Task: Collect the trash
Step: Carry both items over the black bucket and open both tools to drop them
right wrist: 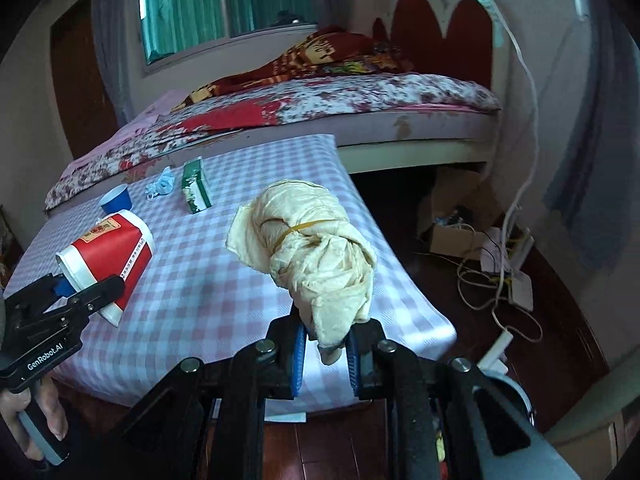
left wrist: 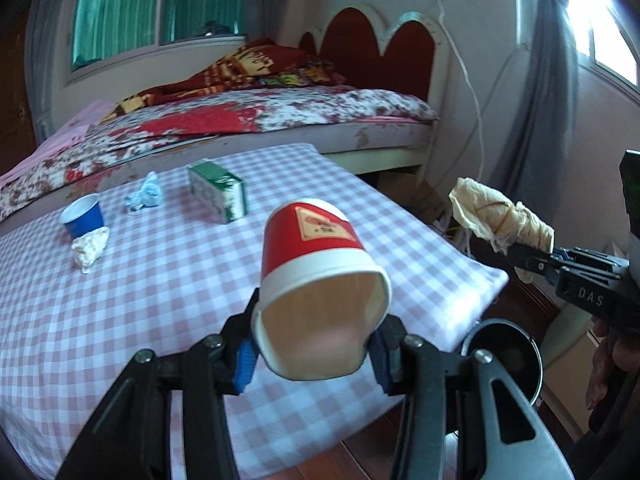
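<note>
My left gripper (left wrist: 316, 354) is shut on a red and white paper cup (left wrist: 316, 264), squeezing its rim out of round, mouth toward the camera, above the checked table (left wrist: 160, 280). In the right wrist view the same cup (right wrist: 108, 256) hangs at the left in the left gripper (right wrist: 90, 290). My right gripper (right wrist: 326, 340) is shut on a cream paper bundle (right wrist: 316, 248) tied with a rubber band. That bundle (left wrist: 496, 212) shows at the right of the left wrist view, past the table's edge. A blue cup (left wrist: 82, 216), a white wad (left wrist: 90, 248), a blue crumpled mask (left wrist: 146, 196) and a green carton (left wrist: 218, 190) lie on the table.
A bed (left wrist: 240, 120) with a floral cover stands behind the table. A dark round bin (left wrist: 506, 356) sits on the floor by the table's near right corner. A cardboard box (right wrist: 452, 220) and tangled cables (right wrist: 492, 280) lie on the wooden floor at the right.
</note>
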